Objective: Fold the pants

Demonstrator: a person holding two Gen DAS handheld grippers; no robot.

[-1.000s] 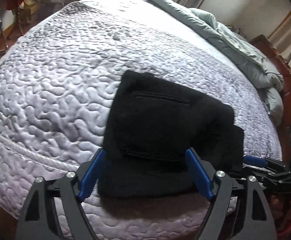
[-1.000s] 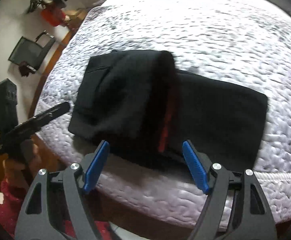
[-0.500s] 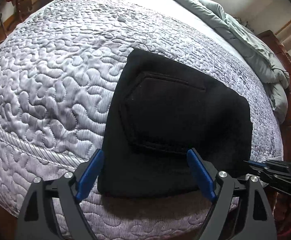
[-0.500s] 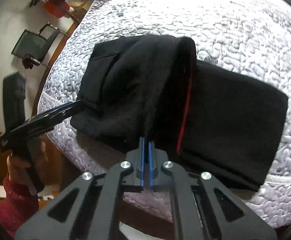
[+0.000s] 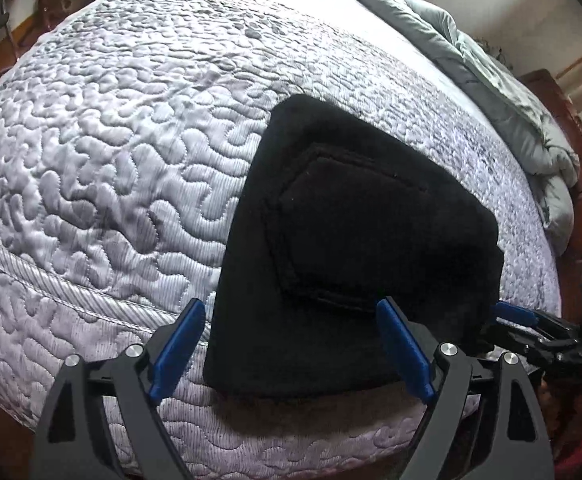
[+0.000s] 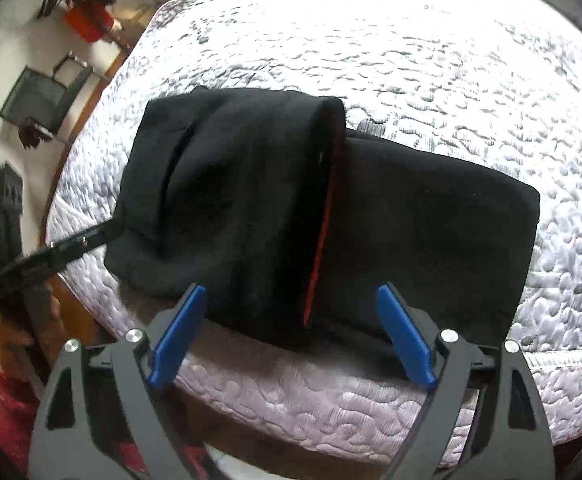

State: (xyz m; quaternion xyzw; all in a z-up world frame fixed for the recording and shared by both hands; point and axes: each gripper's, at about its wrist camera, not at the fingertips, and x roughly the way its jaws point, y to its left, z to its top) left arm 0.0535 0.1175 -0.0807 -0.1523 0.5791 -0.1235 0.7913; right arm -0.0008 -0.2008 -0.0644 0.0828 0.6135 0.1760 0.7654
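The black pants [image 5: 355, 240] lie folded into a compact stack near the front edge of the bed, back pocket on top. In the right wrist view the pants [image 6: 251, 200] show a folded upper layer with a red inner edge [image 6: 323, 232] lying over a lower layer. My left gripper [image 5: 291, 348] is open, its blue pads at either side of the stack's near edge, holding nothing. My right gripper [image 6: 291, 336] is open just in front of the fold. It also shows in the left wrist view [image 5: 531, 320] at the stack's right corner.
The pants rest on a quilted lilac-white mattress [image 5: 111, 160]. A grey-green duvet [image 5: 511, 92] is bunched along the far right side. A black chair [image 6: 43, 100] and red items [image 6: 87, 24] stand on the floor to the left of the bed.
My right gripper was shut on the folded layer half a second ago and has now opened, letting the layer settle. The left gripper stayed open and moved slightly closer.
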